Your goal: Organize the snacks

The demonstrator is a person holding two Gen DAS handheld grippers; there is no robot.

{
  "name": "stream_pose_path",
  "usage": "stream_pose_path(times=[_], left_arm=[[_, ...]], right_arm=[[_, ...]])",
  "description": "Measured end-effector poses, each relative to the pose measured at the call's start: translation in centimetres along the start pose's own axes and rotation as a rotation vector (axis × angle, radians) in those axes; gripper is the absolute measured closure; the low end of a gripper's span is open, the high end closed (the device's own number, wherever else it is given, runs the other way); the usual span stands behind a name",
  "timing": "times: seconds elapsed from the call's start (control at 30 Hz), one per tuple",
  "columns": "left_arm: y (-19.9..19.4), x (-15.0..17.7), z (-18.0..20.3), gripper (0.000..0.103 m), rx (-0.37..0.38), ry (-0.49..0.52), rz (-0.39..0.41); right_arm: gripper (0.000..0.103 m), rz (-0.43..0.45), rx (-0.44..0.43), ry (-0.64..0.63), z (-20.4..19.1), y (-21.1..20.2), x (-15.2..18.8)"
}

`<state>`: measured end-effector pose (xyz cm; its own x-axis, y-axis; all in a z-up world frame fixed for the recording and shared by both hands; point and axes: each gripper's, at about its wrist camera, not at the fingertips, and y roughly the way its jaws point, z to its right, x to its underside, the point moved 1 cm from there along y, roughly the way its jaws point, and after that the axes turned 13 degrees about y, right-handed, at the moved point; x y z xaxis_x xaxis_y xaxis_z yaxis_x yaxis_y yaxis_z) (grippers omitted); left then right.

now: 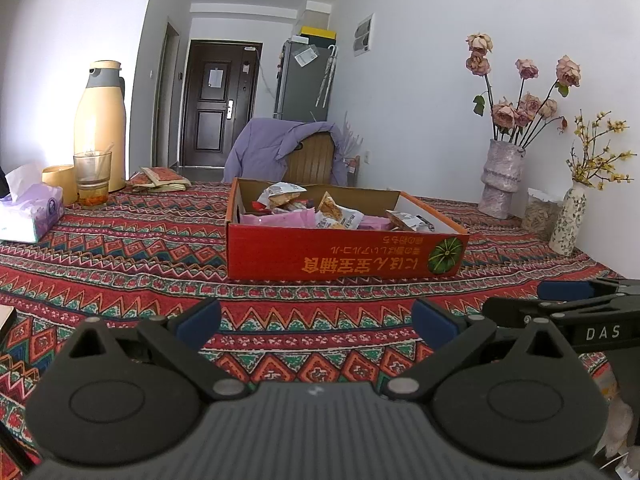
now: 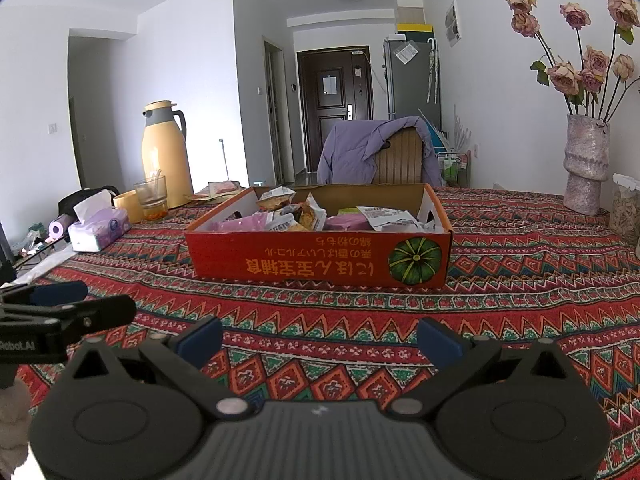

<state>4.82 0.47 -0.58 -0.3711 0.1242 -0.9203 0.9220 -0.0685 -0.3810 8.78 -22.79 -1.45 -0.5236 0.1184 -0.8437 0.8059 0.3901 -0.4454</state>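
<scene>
A table under a red, green and blue zigzag-patterned cloth (image 1: 120,264) fills the near part of a white-walled room, with a dark door at the far end. On it, ahead of both cameras, stands a shallow red cardboard box (image 2: 320,260) with a pumpkin printed on its near wall, and inside lie the snacks (image 2: 296,212): several pale crinkly packets and a couple of flat pink-purple ones, heaped loosely and overlapping, some tilted against each other. A few more packets (image 1: 160,178) lie flat on the cloth beyond the box's left end, near a yellow jug (image 1: 102,124), a glass (image 1: 92,178) and a tissue box (image 1: 30,216). Vases of dried flowers (image 1: 502,176) stand to the right by the wall. The left gripper (image 1: 316,322) and the right gripper (image 2: 320,338) both hang low over the cloth, well short of the box, side by side, each with its blue-padded fingers spread wide and nothing between them. This fits either a box about to be sorted or one just filled, so the stage stays unsettled. If a packet is to be picked, the bags look light, slippery and air-filled, so pinching a sealed edge should hold better than squeezing the puffed middle, and coming in over the near wall, not against it, should keep the light box from sliding on the cloth.
</scene>
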Motion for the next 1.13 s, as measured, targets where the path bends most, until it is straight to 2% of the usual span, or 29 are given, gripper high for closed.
stream_pose_path(times=[1.13], left_arm=[[0.14,0.41,0.06,0.000,0.015,0.000,0.011]], right_arm=[[0.000,-0.019,0.006,0.000,0.17,0.32,0.66]])
